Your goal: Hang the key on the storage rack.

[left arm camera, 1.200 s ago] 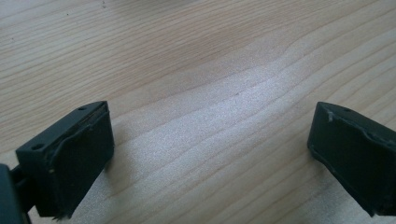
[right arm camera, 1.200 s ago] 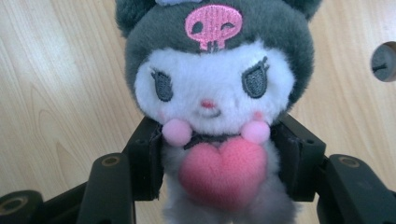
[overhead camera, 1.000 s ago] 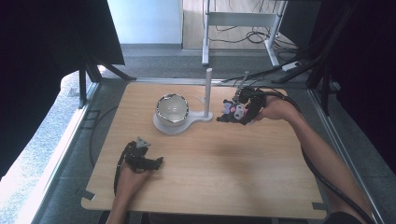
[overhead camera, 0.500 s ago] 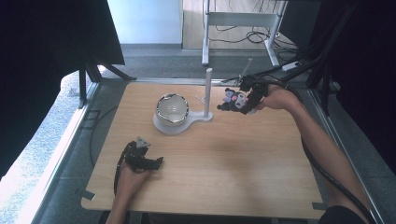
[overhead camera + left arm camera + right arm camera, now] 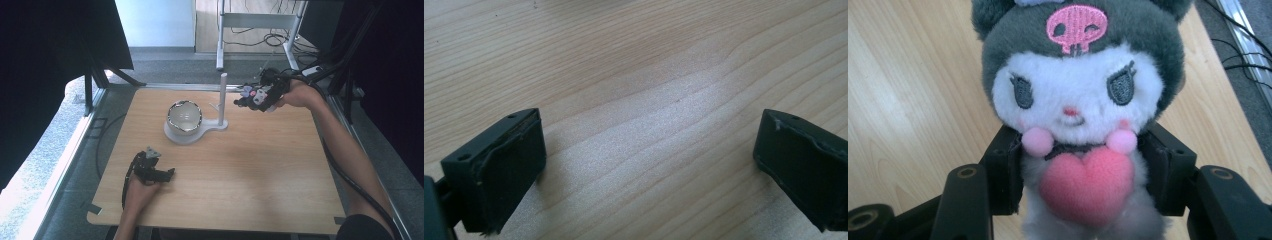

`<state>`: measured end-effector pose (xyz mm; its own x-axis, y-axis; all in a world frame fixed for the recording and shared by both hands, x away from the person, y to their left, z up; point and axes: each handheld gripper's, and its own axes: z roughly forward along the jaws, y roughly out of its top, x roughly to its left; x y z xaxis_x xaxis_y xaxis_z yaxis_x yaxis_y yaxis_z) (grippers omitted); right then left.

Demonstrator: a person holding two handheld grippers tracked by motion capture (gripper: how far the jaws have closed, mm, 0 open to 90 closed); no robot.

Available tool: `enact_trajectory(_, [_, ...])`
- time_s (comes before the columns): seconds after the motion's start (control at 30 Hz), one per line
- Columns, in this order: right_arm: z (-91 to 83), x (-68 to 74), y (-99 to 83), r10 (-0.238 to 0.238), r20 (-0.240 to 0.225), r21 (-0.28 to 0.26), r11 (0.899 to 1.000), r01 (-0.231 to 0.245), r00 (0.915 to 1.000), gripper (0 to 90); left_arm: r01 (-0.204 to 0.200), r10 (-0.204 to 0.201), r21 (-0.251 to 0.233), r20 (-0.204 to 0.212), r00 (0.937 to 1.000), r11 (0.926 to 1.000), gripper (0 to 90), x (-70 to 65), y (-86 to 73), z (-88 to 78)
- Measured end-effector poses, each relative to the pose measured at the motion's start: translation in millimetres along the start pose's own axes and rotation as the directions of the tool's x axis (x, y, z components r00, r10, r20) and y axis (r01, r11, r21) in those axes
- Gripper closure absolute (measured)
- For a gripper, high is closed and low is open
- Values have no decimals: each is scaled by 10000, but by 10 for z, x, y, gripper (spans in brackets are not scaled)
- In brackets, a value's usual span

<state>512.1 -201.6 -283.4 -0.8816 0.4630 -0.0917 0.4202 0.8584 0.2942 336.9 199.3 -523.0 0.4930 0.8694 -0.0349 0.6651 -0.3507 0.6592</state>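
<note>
Wooden table [image 5: 260, 165] | left gripper [image 5: 159, 173] resting low on bare wood, jaws spread wide, nothing between | right gripper [image 5: 1083, 175] raised beside white post [image 5: 222, 100], jaws clamped on plush toy [image 5: 1075, 95]

A plush doll [image 5: 1075, 100] — dark grey hood with a pink skull, white face, pink heart on its chest — is held upright above the worktop's [image 5: 260, 165] far right.

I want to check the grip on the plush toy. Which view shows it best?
The right gripper view: the plush toy faces the camera up close, its body squeezed between the right gripper jaws. The high view shows the toy small and far off, at the table's far right beside the white post. The left gripper view shows bare wood between open jaws.
</note>
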Motion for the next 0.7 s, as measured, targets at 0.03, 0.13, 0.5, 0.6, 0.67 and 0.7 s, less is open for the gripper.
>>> enact_trajectory(0.03, [-11,-15,9,9,27,-46,10000,-9,10000,425,0,0,1,0,10000,10000,4,0,0,0])
enact_trajectory(0.13, [-40,-53,37,118,103,-107,9999,-117,9999,425,0,0,1,1,10000,10000,4,0,0,0])
enact_trajectory(0.5, [-87,-145,153,270,233,-414,9988,-260,9994,425,-2,2,21,35,10000,10000,4,2,1,-2])
enact_trajectory(0.6, [-88,-161,189,299,255,-486,9984,-286,9992,425,-9,8,28,30,10000,10000,4,2,1,-2])
enact_trajectory(0.67, [-85,-171,215,313,288,-550,9980,-297,9991,425,-7,7,27,30,10000,10000,4,2,1,-2])
enact_trajectory(0.7, [-86,-176,230,305,288,-538,9981,-289,9991,425,-7,7,27,29,10000,10000,4,2,1,-2])
